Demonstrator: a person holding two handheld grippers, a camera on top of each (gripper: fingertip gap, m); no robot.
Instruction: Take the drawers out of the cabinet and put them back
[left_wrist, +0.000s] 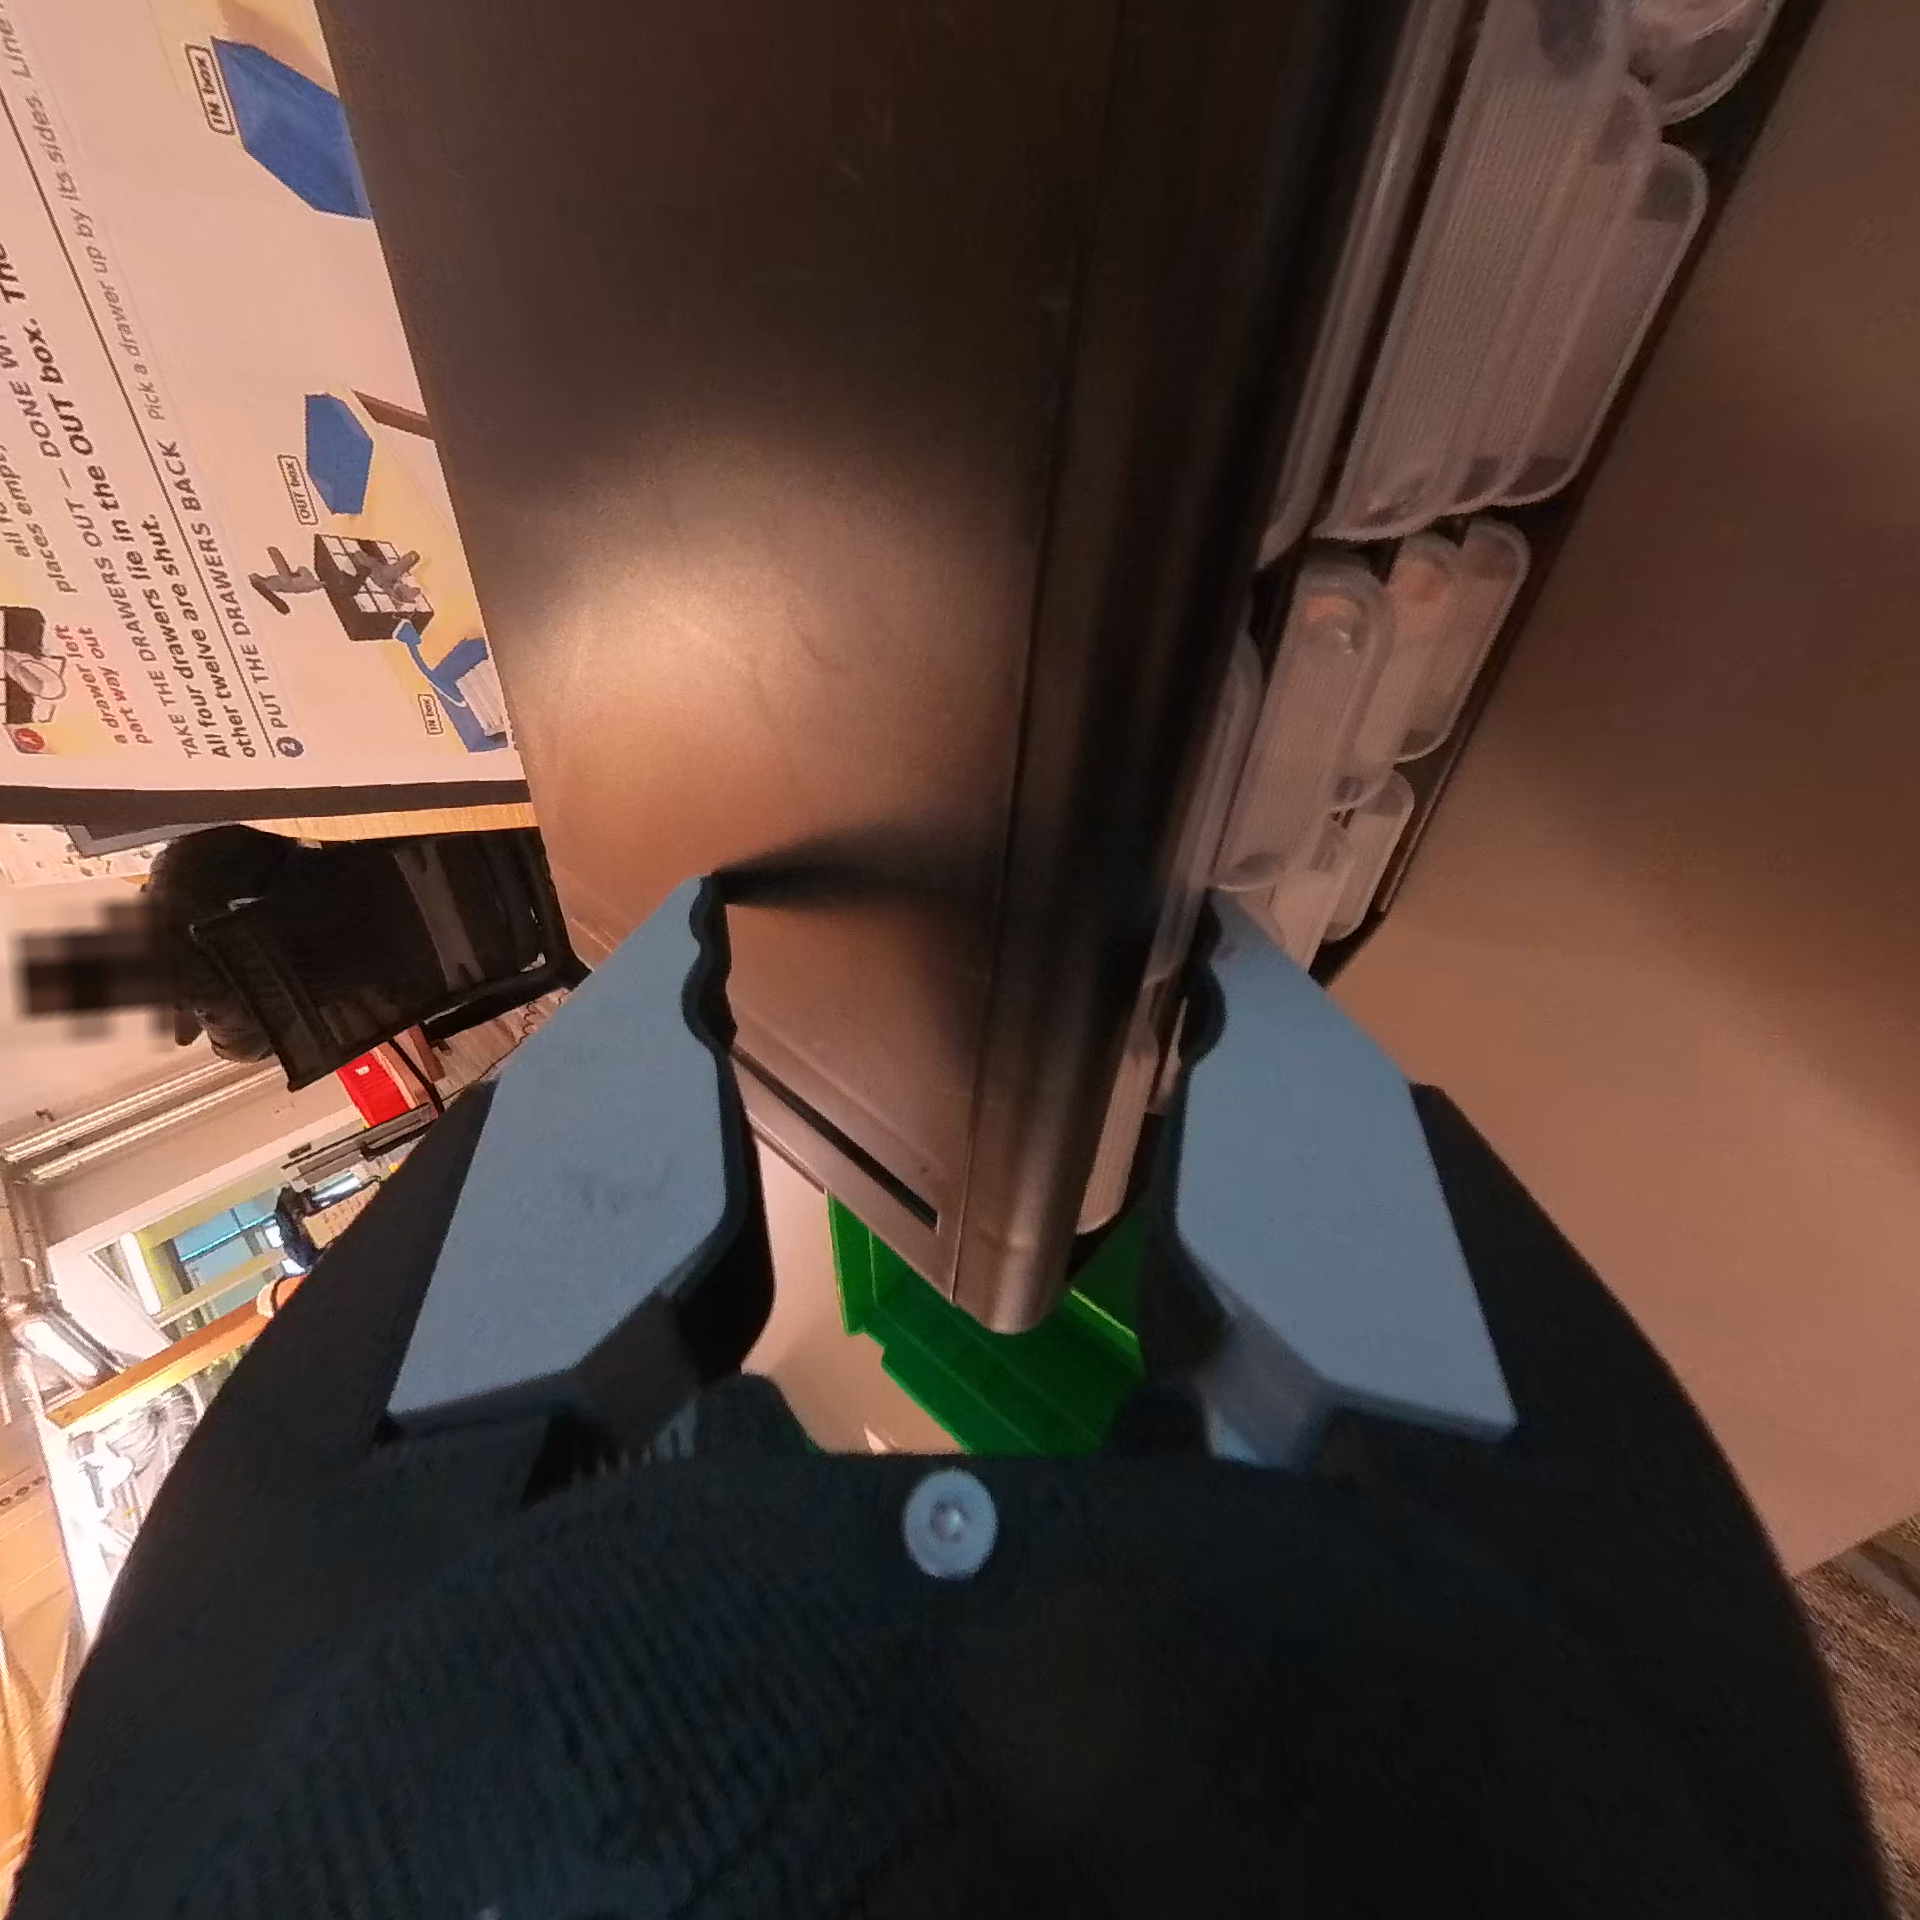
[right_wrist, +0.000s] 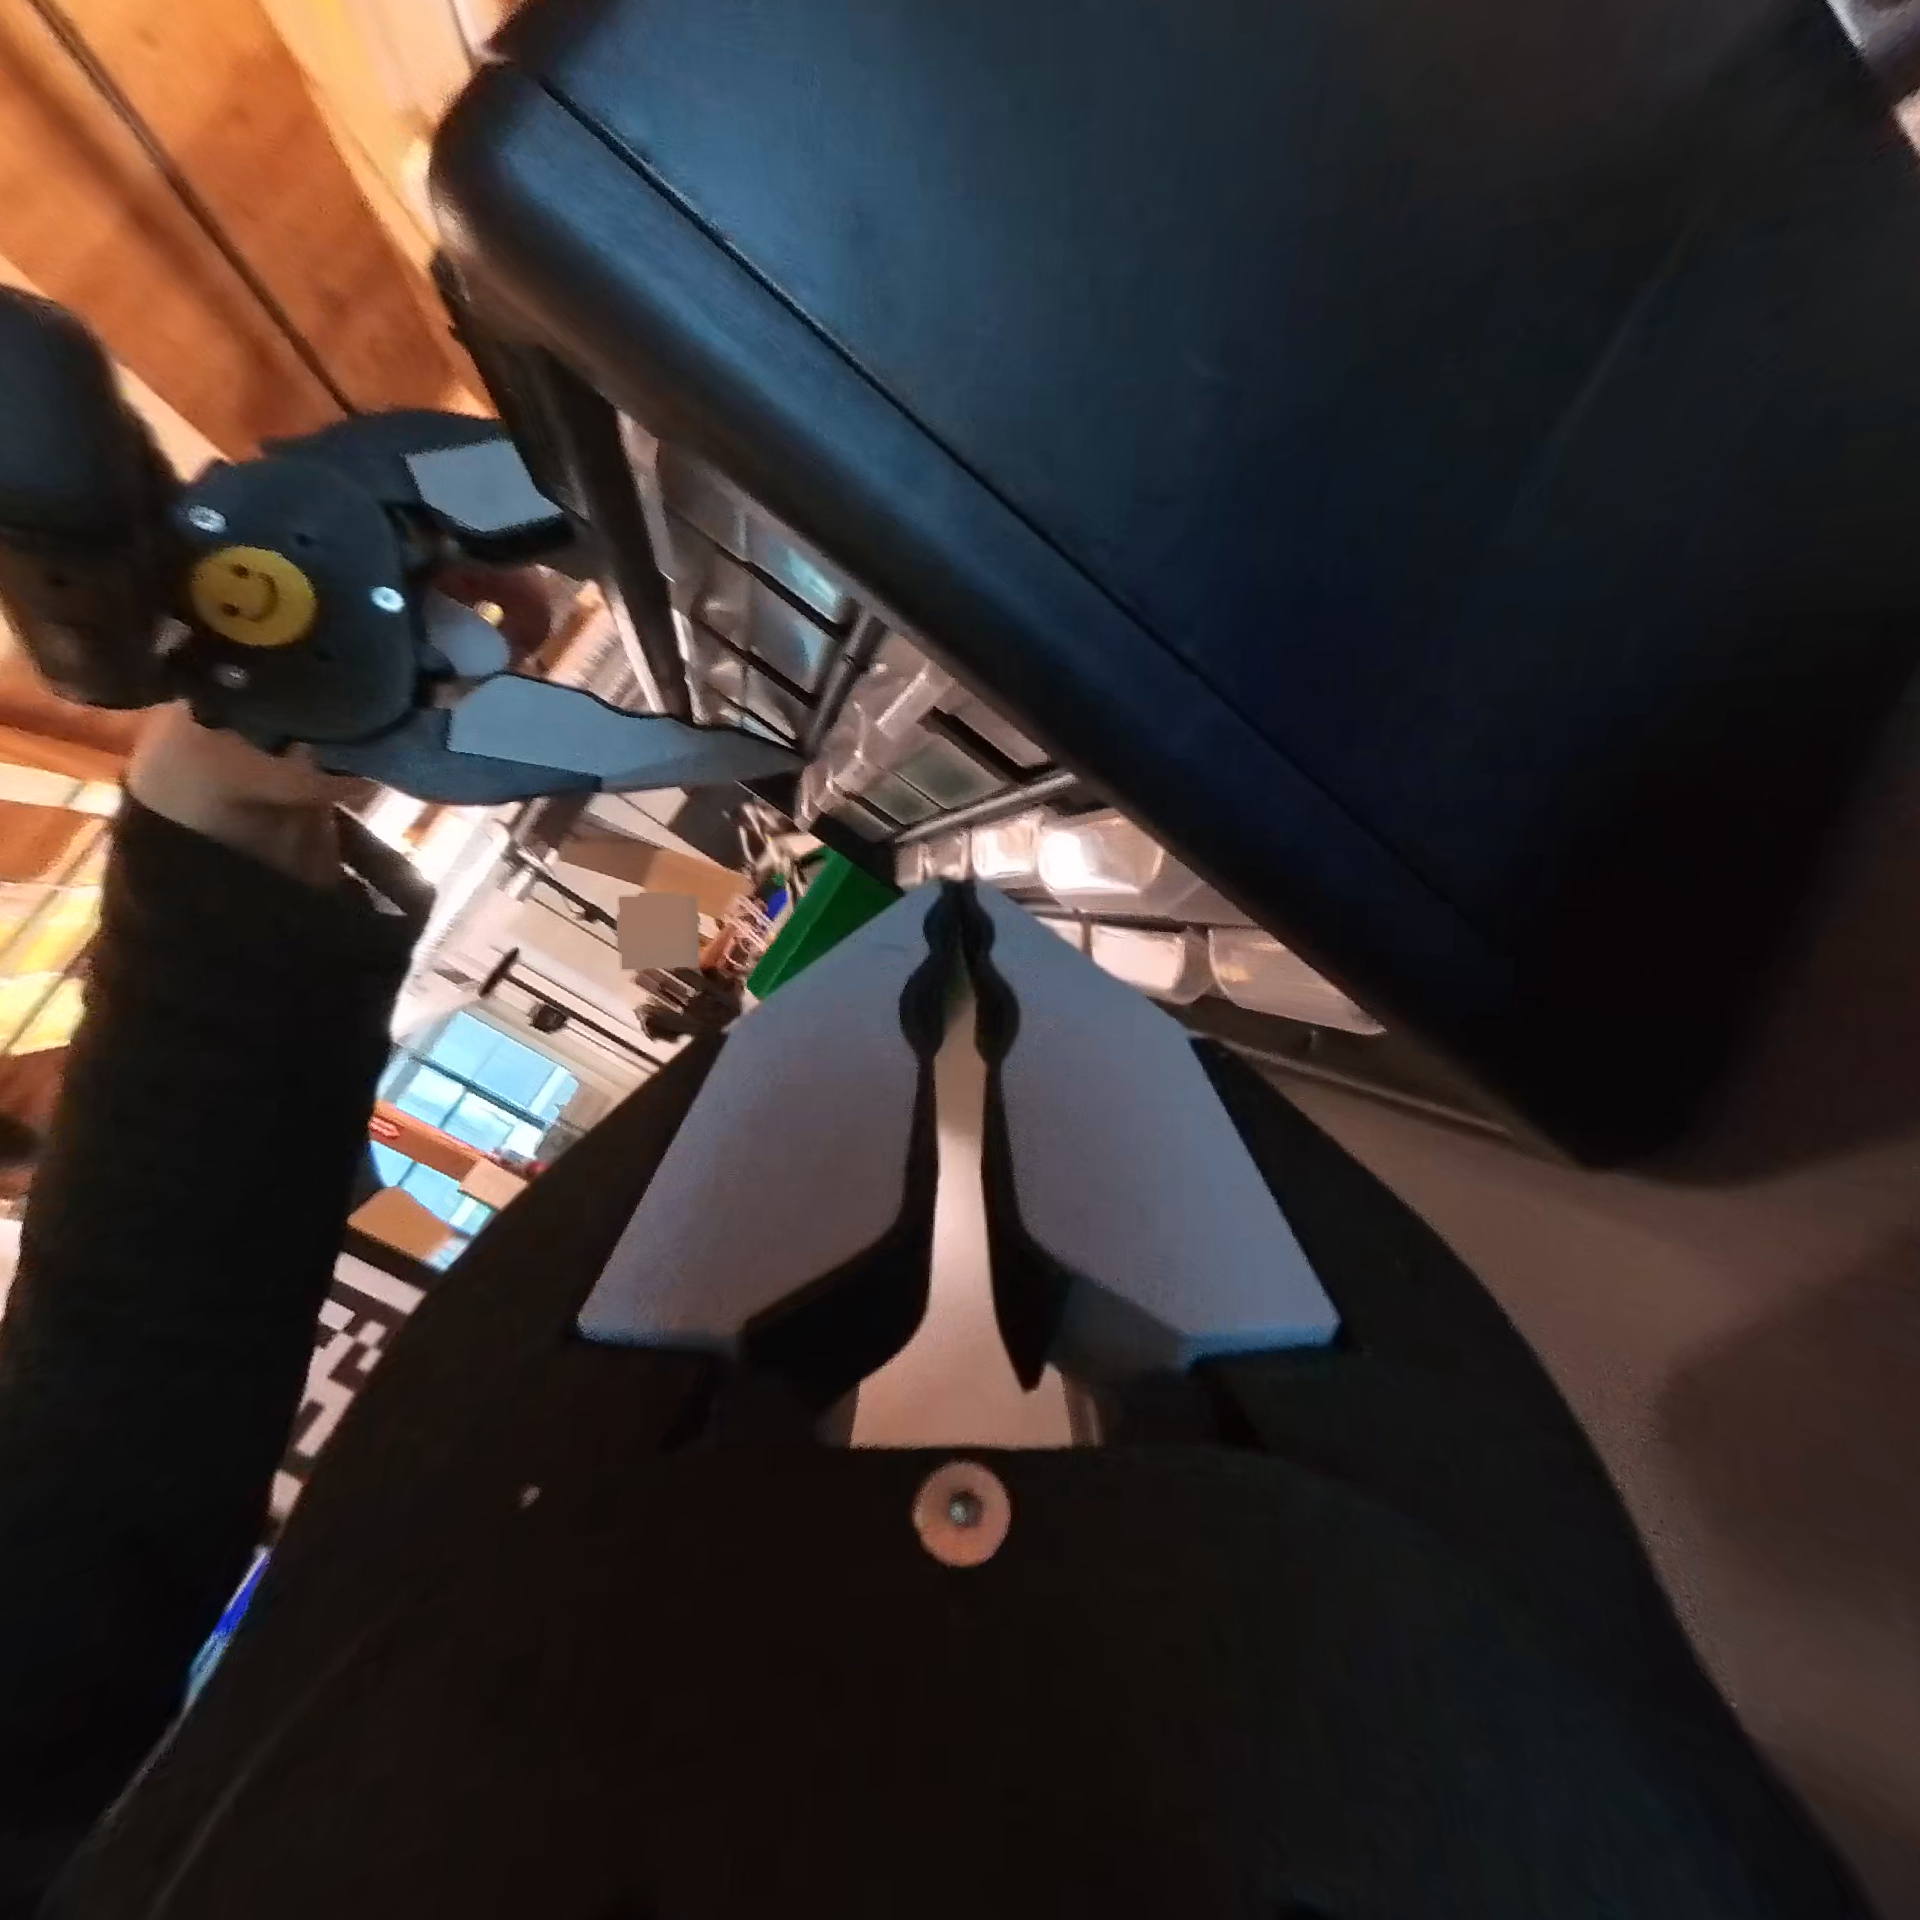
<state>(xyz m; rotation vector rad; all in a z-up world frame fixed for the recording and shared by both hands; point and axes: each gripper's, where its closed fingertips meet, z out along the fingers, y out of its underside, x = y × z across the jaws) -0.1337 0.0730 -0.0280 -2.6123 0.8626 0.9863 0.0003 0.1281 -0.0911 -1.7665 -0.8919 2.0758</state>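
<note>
The black cabinet (left_wrist: 779, 416) fills the left wrist view, with its rows of clear plastic drawers (left_wrist: 1475, 343) on the face to the right. My left gripper (left_wrist: 961, 935) straddles the cabinet's corner edge. One finger presses its plain side and the other its drawer front. The right wrist view shows the cabinet (right_wrist: 1247, 416) tilted above, its drawers (right_wrist: 1091, 862) all pushed in, and the left gripper (right_wrist: 665, 644) clamped on its far edge. My right gripper (right_wrist: 956, 904) is shut and empty, just below the cabinet's near side.
A green bin (left_wrist: 987, 1351) lies beyond the cabinet and also shows in the right wrist view (right_wrist: 831, 914). A printed instruction sheet (left_wrist: 208, 416) stands at the left, with a black chair (left_wrist: 364, 935) below it. A tan surface (right_wrist: 1558, 1455) lies beside the cabinet.
</note>
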